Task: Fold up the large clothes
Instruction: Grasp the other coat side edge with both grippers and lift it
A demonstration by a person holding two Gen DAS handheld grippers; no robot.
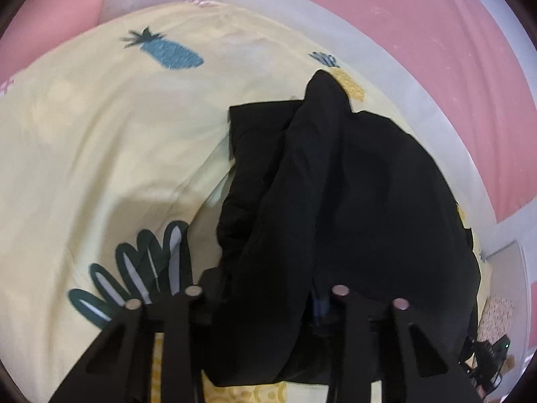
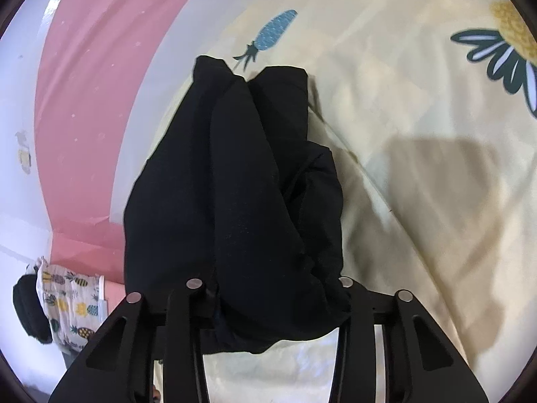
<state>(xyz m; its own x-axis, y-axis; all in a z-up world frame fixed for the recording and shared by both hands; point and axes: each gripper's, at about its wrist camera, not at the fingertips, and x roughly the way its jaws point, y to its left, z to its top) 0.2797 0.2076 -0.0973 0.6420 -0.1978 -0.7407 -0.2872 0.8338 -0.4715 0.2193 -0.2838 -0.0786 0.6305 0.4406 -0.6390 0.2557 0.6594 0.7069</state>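
Note:
A large black garment [image 1: 352,174] lies folded lengthways on the pale yellow bedsheet [image 1: 100,141], reaching away from both cameras. In the left wrist view its near end is bunched between the fingers of my left gripper [image 1: 266,292], which is shut on the cloth. In the right wrist view the same black garment [image 2: 235,174] hangs in thick folds from my right gripper [image 2: 270,283], whose fingers are also shut on a gathered edge of it. The far end shows two rounded lobes resting on the bedsheet [image 2: 419,184]. The fingertips themselves are hidden in the fabric.
The sheet carries pineapple prints [image 1: 171,52] and a dark leaf pattern [image 1: 144,268]. A pink wall [image 1: 419,16] and a grey bed edge [image 1: 402,67] run behind. A pineapple-print cloth [image 2: 70,305] and a dark object [image 2: 30,309] sit off the bed at lower left.

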